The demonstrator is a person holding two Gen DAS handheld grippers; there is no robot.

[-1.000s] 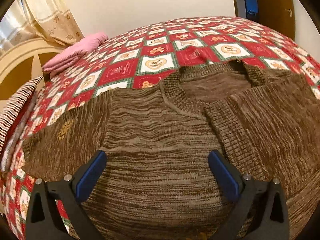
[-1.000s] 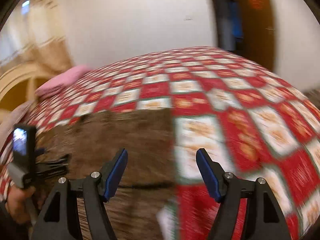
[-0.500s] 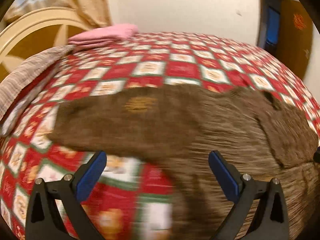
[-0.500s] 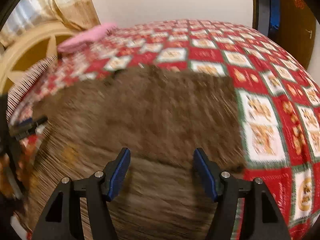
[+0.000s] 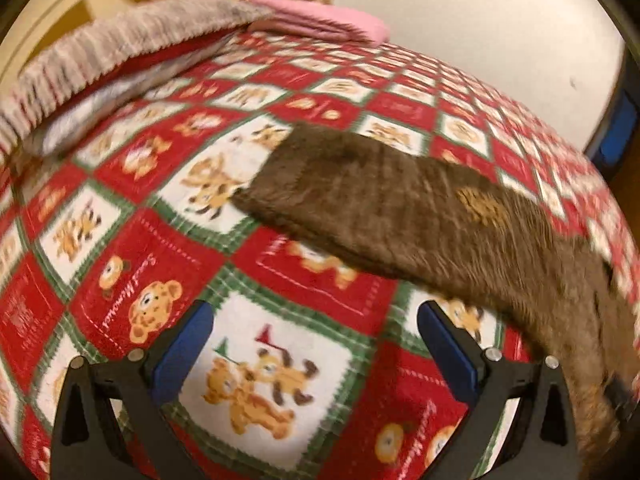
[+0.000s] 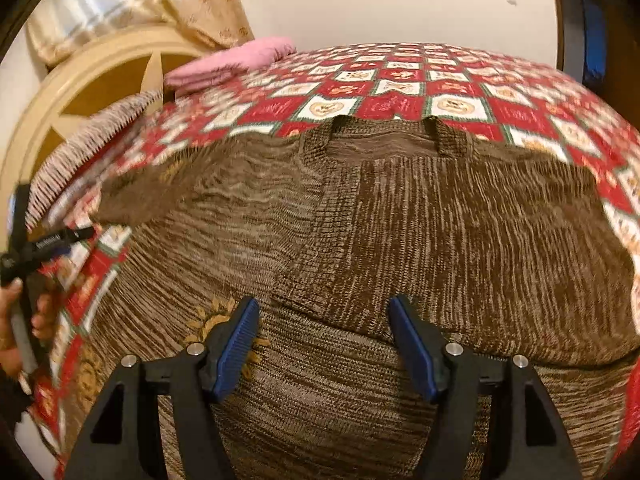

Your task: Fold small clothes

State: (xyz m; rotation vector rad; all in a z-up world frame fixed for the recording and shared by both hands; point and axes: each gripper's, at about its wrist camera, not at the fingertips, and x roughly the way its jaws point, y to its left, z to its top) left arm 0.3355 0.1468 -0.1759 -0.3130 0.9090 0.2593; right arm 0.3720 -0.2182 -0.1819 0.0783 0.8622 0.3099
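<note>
My open right gripper [image 6: 324, 344] hovers over the brown sweater [image 6: 400, 220]. My left gripper [image 5: 316, 348], also open and empty, has slid off it onto the bedspread [image 5: 168, 240], beside its sleeve [image 5: 360, 204].

In the left wrist view the brown sweater [image 5: 420, 216] is smeared by motion, and right of the jaws it runs off the picture's edge, so its body is cut away. In the right wrist view its hem passes below the jaws and out of frame, hidden partly by the fingers [image 6: 236, 340]. Far left of those jaws, the person's hand [image 6: 24, 320] is cropped and blurred.
</note>
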